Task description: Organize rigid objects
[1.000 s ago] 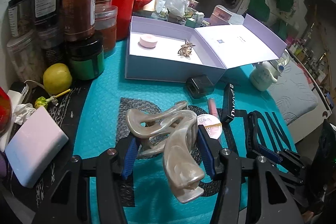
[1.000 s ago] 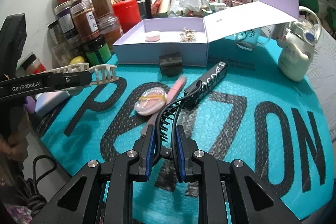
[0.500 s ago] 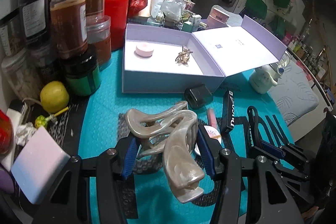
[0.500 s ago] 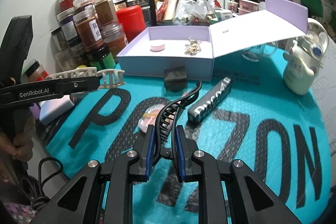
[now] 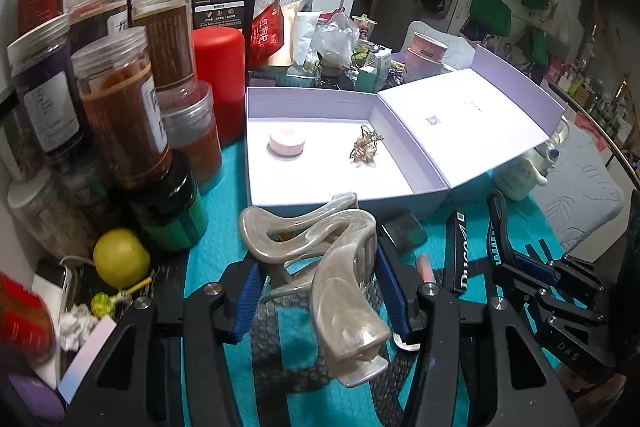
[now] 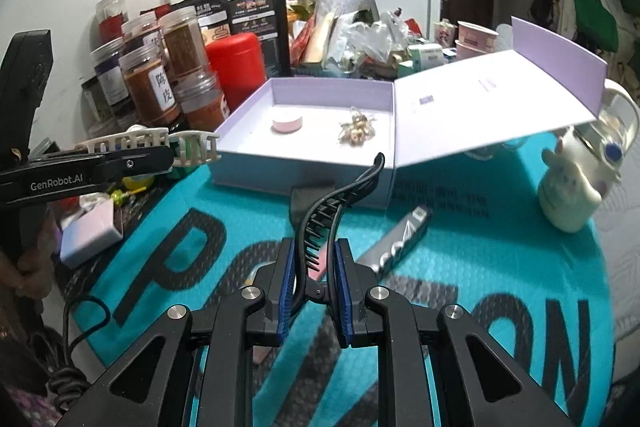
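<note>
My left gripper [image 5: 316, 291] is shut on a large pearly cream hair claw [image 5: 320, 259], held above the teal mat just short of the open lilac box [image 5: 336, 195]. My right gripper [image 6: 314, 279] is shut on a black hair claw [image 6: 332, 211], also in front of the box [image 6: 296, 167]. The box holds a small pink round case [image 5: 286, 145] and a gold hair clip [image 5: 364, 147]. The left gripper with the cream claw [image 6: 160, 143] shows at the left of the right wrist view. The right gripper with the black claw [image 5: 504, 227] shows at the right of the left wrist view.
Spice jars [image 5: 120, 115], a red canister [image 5: 218, 75] and a green-black jar [image 5: 172, 207] crowd the left. A black case [image 5: 402, 229], black tube [image 5: 460, 251] and pink lip tube [image 5: 424, 267] lie on the mat. A white figurine [image 6: 568, 195] stands right. The box lid [image 6: 492, 103] tilts open.
Both grippers have moved forward toward the lilac box and risen slightly, each still holding its hair claw. The box now looks larger and nearer in both views.
</note>
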Available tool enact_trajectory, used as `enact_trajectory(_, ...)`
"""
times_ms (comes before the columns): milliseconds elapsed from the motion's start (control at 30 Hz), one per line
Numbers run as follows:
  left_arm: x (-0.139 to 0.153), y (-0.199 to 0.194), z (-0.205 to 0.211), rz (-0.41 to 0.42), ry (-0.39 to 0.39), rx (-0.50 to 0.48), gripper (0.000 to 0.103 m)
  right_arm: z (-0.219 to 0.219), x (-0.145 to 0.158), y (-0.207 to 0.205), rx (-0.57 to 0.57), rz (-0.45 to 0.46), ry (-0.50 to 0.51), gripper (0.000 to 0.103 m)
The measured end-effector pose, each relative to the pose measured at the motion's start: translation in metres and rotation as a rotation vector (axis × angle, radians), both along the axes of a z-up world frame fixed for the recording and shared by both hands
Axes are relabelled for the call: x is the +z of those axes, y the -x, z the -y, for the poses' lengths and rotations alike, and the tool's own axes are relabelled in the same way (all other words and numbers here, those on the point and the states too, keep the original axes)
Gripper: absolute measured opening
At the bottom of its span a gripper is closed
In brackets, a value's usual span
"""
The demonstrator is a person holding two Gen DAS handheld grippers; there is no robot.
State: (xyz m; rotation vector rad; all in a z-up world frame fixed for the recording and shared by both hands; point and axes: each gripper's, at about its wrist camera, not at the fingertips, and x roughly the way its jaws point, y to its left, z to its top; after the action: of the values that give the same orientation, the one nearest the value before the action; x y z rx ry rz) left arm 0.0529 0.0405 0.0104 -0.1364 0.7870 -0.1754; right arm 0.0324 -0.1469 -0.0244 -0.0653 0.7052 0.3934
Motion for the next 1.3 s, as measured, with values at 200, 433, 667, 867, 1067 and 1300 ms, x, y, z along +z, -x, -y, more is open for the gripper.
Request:
enact_trajectory(200,0.005,-0.023,0.003,0.022,-0.058,0.017,0.052,-0.003,0.008,-0.018,0.015,0.016,0.021,0.019)
enact_trajectory(433,0.008,-0.051,0.012,0.009,-0.038,-0.01,0.052,-0.008,0.014,-0.042,0.028,0.025,0.027,0.019)
enact_trajectory(667,0.011,-0.084,0.021,-0.004,-0.006,-0.034,0.052,-0.012,0.018,-0.069,0.039,0.019,0.001,0.019)
enact_trajectory(867,0.014,-0.108,0.028,-0.001,-0.031,-0.034,0.052,-0.02,0.023,-0.093,0.059,0.032,-0.002,0.019)
enact_trajectory(1067,0.015,-0.134,0.029,0.003,-0.049,-0.033,0.052,-0.027,0.031,-0.121,0.077,0.05,-0.008,0.019)
enact_trajectory(1300,0.022,-0.16,0.03,0.029,-0.096,-0.027,0.052,-0.033,0.042,-0.153,0.092,0.057,-0.034,0.019)
